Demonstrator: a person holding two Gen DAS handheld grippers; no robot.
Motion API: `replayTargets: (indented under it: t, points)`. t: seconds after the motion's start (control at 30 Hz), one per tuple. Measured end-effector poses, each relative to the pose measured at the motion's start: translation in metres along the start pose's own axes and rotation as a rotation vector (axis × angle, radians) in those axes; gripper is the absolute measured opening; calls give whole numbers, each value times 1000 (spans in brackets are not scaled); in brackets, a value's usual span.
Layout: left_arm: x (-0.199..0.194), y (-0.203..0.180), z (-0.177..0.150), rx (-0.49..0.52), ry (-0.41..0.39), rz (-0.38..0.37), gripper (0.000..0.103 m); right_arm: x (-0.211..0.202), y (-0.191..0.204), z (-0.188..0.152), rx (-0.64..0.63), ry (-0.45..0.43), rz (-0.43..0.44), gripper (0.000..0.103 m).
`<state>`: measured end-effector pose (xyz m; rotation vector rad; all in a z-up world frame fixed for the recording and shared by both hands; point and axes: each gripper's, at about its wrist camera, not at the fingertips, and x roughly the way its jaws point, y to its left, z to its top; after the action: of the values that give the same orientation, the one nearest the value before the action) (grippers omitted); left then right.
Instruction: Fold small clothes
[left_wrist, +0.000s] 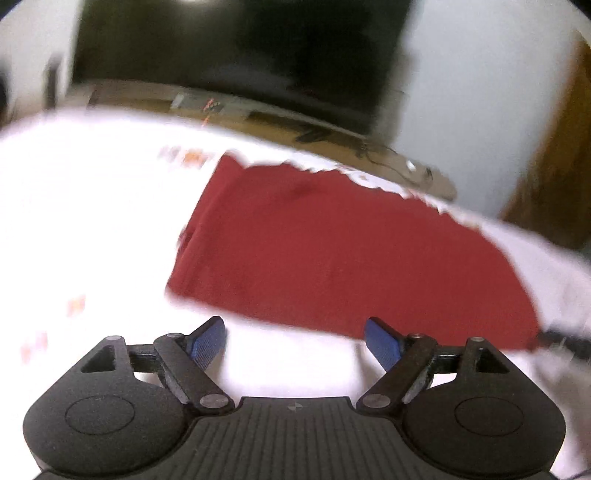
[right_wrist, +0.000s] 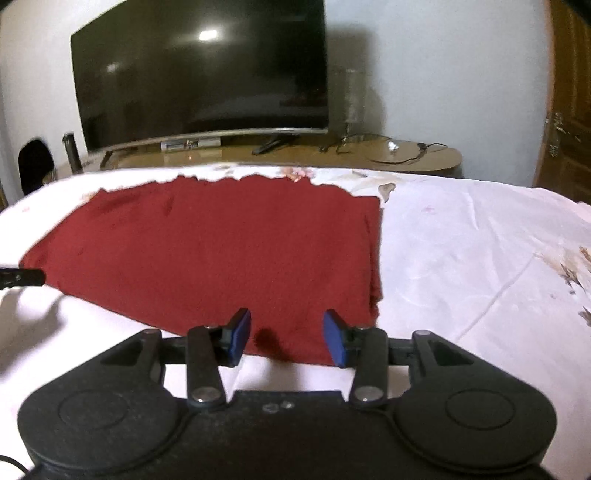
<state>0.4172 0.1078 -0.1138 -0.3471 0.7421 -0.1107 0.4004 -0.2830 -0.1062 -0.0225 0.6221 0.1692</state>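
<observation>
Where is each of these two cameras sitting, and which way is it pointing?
Left wrist: rides on the left gripper, looking along its open blue fingers at the red cloth on the white bedsheet; blurred and tilted.
Right wrist: rides on the right gripper, looking over its open fingers at the red cloth, toward the television beyond.
Shared: cloth, bedsheet, television, wooden stand. The right view also catches a dark tip at its left edge, probably the left gripper.

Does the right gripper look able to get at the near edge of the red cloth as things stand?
Probably yes: the right gripper is open, the red cloth lies flat on the white bedsheet, its near edge between the fingers, nothing blocking.
</observation>
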Motion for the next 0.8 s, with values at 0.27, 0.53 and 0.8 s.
replayTargets:
  t: [0.27,0.53,0.8]
  points:
    - [-3,45,-17,-411,-39,-148,82,-13,20,-7,65,-5,83,40]
    - [22,55,-5,-527,-60,-204,82,34,80,28,14,-32,200,21]
    - [17,63,-10,-573,-78,-239,77,60,85,21,-5,39,223,24]
